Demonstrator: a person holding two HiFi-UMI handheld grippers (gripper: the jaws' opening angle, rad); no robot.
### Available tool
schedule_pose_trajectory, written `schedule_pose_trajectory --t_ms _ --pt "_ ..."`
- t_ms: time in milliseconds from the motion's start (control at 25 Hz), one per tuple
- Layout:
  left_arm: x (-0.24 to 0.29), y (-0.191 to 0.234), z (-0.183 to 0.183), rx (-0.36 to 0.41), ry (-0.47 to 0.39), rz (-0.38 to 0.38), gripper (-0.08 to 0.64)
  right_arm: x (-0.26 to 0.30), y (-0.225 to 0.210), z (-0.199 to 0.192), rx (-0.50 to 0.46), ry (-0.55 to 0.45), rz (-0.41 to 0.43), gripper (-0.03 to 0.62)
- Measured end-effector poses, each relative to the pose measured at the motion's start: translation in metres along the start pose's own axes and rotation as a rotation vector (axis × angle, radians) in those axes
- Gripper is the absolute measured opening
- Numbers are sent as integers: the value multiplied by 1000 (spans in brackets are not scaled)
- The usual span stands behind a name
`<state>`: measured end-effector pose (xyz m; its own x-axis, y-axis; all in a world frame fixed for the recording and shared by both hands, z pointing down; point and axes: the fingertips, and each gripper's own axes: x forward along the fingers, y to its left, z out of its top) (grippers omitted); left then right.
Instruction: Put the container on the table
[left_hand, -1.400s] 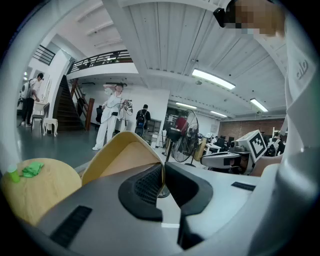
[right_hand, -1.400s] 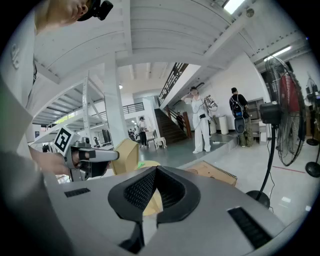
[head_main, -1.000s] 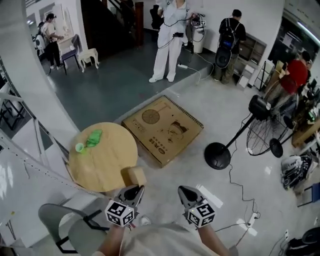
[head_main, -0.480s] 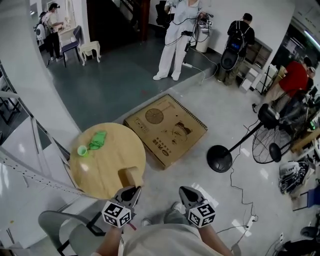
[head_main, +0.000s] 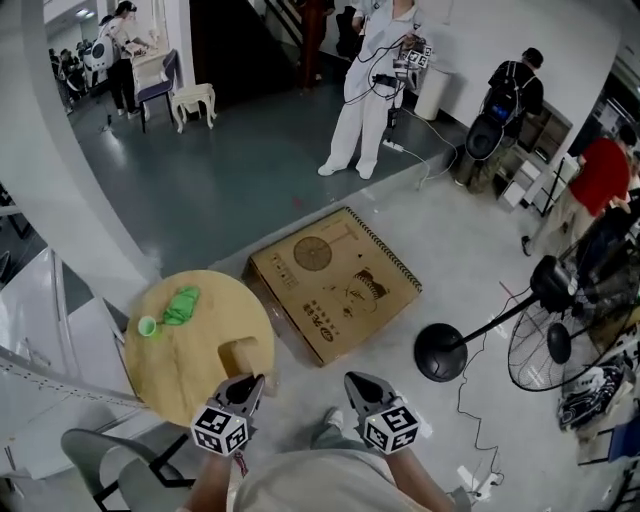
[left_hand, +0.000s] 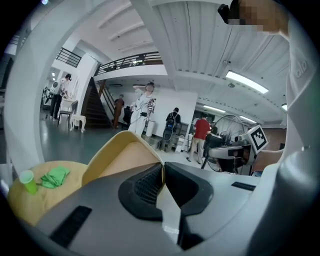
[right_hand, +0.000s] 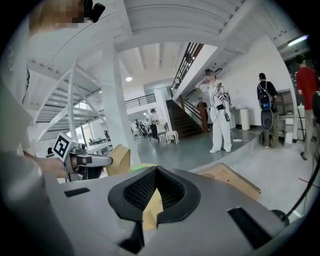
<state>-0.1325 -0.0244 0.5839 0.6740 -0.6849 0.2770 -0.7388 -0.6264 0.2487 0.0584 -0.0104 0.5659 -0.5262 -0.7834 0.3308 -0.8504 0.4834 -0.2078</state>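
A tan open-topped container (head_main: 243, 357) hangs over the near right edge of the round wooden table (head_main: 190, 345). My left gripper (head_main: 245, 385) is shut on its thin wall. In the left gripper view the container (left_hand: 122, 155) rises just past the left gripper (left_hand: 162, 167), with the table (left_hand: 25, 200) below it on the left. My right gripper (head_main: 358, 385) is level with the left one, off the table's edge, and holds nothing. In the right gripper view the right gripper (right_hand: 156, 170) has its tips together, and the container (right_hand: 117, 159) shows at the left.
A green cup (head_main: 147, 325) and a green cloth (head_main: 182, 304) lie on the table's far left. A flat cardboard box (head_main: 335, 285) lies on the floor to the right. A standing fan (head_main: 545, 325) is further right and a grey chair (head_main: 105, 455) near left. People stand far off.
Both grippers have moved forward. The container, which hung beside the table's right edge, now hangs over the tabletop. Both grips are unchanged.
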Motion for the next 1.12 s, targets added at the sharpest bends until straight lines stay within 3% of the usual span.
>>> schedule_pose_trajectory --t_ms 240,440,680,1120 --pt "69 16 22 -31 43 137 32 26 -81 34 -30 17 96 25" --pt "100 35 30 15 106 232 32 47 -120 50 -38 33 140 25" --pt "114 73 21 -4 168 288 32 68 -127 58 -36 47 152 25" --pt "138 177 -30 -64 316 304 32 110 -113 50 -10 112 49 25"
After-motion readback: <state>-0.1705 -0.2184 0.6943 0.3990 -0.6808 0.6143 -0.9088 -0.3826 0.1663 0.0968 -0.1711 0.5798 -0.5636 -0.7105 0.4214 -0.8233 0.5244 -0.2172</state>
